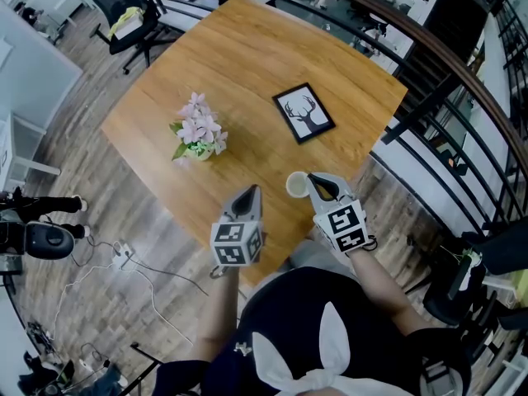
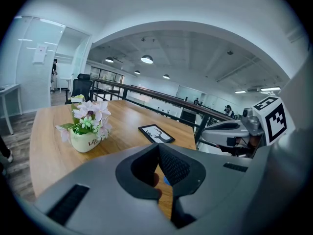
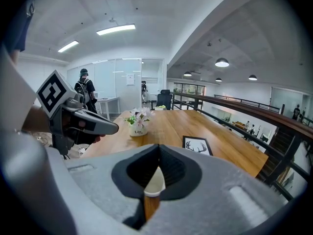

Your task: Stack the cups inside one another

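A single white paper cup stands on the wooden table near its front edge. My right gripper is shut, its tip just right of the cup's rim. In the right gripper view the cup shows through the gap under the closed jaws, which do not visibly clamp it. My left gripper hovers to the cup's left over the table edge, jaws together and holding nothing. Each gripper appears in the other's view: the right gripper and the left gripper.
A white pot of pink flowers stands left of the table's centre. A black picture frame with a deer print lies to the right. A dark railing runs past the table's far and right sides. An office chair stands behind.
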